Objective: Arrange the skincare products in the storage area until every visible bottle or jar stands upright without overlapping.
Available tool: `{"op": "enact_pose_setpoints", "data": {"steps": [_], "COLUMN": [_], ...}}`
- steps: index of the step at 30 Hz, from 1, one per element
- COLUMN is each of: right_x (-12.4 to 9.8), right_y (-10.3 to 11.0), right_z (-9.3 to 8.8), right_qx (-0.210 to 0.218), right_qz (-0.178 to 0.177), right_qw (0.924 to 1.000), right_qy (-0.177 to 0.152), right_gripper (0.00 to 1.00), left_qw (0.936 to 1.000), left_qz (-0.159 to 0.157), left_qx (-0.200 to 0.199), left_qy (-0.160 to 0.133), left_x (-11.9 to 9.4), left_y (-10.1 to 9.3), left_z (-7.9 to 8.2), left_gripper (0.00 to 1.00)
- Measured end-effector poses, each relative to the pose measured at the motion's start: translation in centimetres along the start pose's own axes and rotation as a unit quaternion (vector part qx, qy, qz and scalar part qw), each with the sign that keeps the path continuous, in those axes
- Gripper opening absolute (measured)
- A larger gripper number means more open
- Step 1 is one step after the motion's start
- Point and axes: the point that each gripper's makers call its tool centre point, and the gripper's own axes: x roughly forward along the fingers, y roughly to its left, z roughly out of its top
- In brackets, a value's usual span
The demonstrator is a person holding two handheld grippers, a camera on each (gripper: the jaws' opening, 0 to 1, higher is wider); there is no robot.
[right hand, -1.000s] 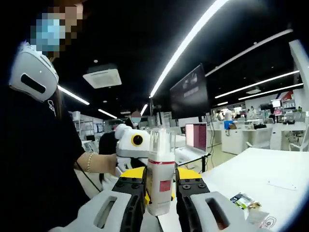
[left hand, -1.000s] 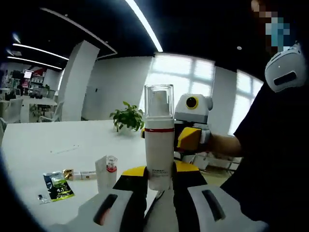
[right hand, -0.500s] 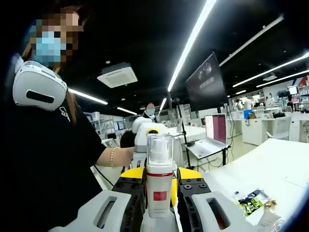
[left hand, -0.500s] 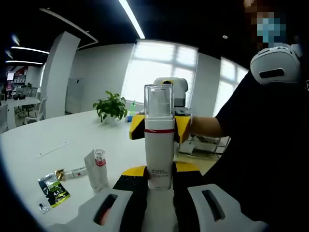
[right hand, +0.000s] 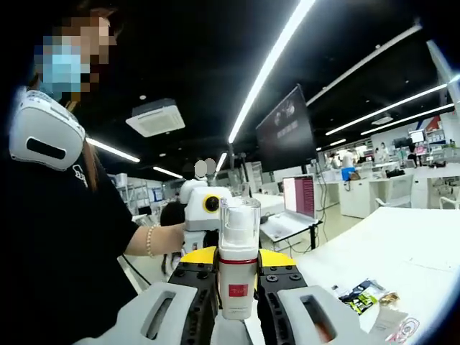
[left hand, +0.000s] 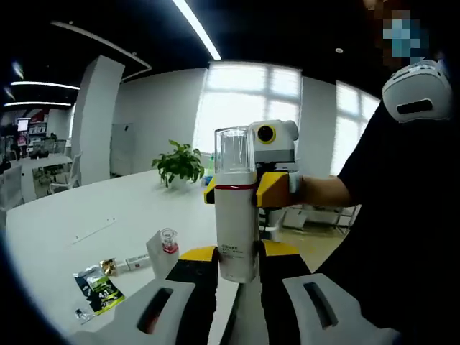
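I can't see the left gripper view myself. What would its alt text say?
A tall white pump bottle with a red band and clear cap stands upright, pinched between the left tongs, with the right tongs close behind it. On the white table lie a small red-collared bottle and a dark sachet; a potted plant stands farther back.

Bottle: white body, red band under clear cap; small red square label on side seen in right gripper view. Left gripper and right gripper: black jaws, yellow tips, light grey housing. Desk: white. Small bottle: clear top, red collar. Sachet: black with green print. Plant: green. Person's sleeve: black.
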Motion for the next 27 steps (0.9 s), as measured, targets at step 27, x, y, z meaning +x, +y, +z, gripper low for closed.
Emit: {"op": "enact_pose_setpoints", "data": {"steps": [27], "right_x": [0.6], "right_y": [-2.3], "right_z": [-0.8], "right_qx": [-0.071], "right_qz": [-0.273], "right_qw": [0.9595], "right_qy": [-0.008], "right_gripper": [0.1], "left_qw": [0.9757], "left_qz": [0.215], "left_qx": [0.031], "left_qy": [-0.027], "left_x": [1.3], "left_y": [3.6], "left_z": [0.6], "left_gripper": [0.21]}}
